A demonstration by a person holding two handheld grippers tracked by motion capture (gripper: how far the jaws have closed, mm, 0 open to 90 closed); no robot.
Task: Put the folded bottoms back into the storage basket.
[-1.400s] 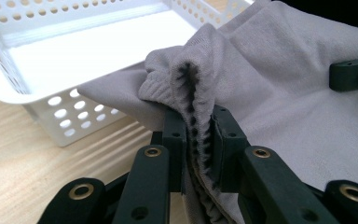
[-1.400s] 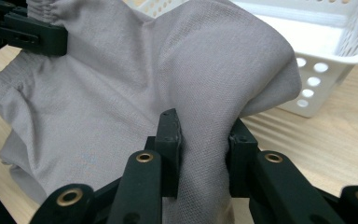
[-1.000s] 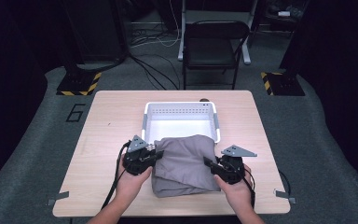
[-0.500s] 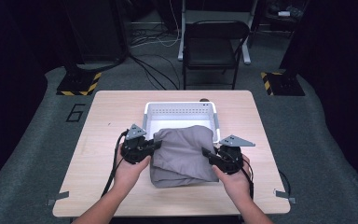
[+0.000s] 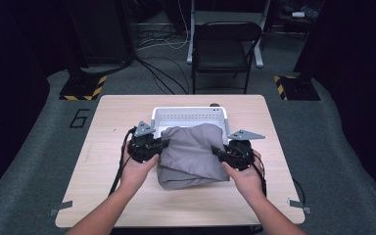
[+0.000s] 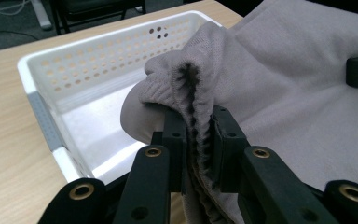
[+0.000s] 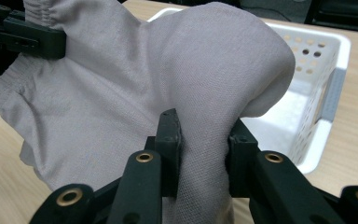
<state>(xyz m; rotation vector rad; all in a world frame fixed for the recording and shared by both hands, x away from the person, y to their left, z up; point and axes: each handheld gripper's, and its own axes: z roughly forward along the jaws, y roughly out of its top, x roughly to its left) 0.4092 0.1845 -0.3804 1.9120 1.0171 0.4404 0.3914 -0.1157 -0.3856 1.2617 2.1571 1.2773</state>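
Note:
A folded grey garment (image 5: 192,155) hangs lifted between my two grippers, its far edge over the front rim of a white perforated basket (image 5: 188,115). My left gripper (image 5: 160,145) is shut on the garment's ribbed left edge (image 6: 193,93), seen bunched between its jaws (image 6: 199,140). My right gripper (image 5: 218,152) is shut on a thick fold at the garment's right side (image 7: 200,154). In the right gripper view the other gripper's fingers (image 7: 32,39) pinch the cloth at the upper left. The basket's inside (image 6: 88,107) looks empty where it shows.
The basket stands mid-table on a light wooden table (image 5: 107,127). A black chair (image 5: 223,49) stands beyond the far edge, with cables on the floor. Yellow-black striped bases (image 5: 84,88) flank the table's far corners. Bare tabletop lies left and right of my hands.
Both grippers have lifted the garment and carried it away from the table's front edge toward the basket. Its far edge now overlaps the basket's front rim.

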